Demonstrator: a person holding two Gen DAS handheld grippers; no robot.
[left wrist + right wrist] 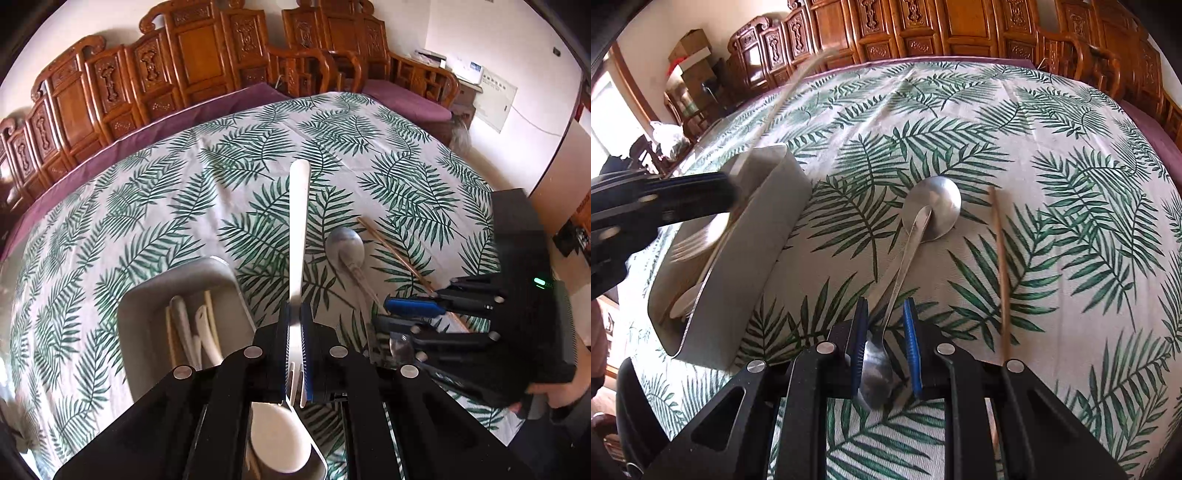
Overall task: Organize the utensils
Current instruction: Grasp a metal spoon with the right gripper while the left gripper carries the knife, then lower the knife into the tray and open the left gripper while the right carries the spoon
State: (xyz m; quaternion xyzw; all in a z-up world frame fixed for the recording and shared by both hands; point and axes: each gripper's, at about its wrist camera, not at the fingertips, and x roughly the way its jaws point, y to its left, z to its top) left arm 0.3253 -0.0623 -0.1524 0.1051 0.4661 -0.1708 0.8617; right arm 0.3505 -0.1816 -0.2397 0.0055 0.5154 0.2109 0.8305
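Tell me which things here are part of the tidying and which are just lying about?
Part of the job:
white fork in left tool
grey tray
metal spoon between right tool
chopstick

Just about:
leaf tablecloth
carved wooden chairs

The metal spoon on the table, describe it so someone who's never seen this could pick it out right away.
On the leaf-print tablecloth, look just right of the grey rectangular utensil tray. The shiny metal spoon lies there bowl-down, its handle running between the open fingers of the right hand-held gripper. Unlike the thin wooden chopstick beside it, it is silver with a round bowl.
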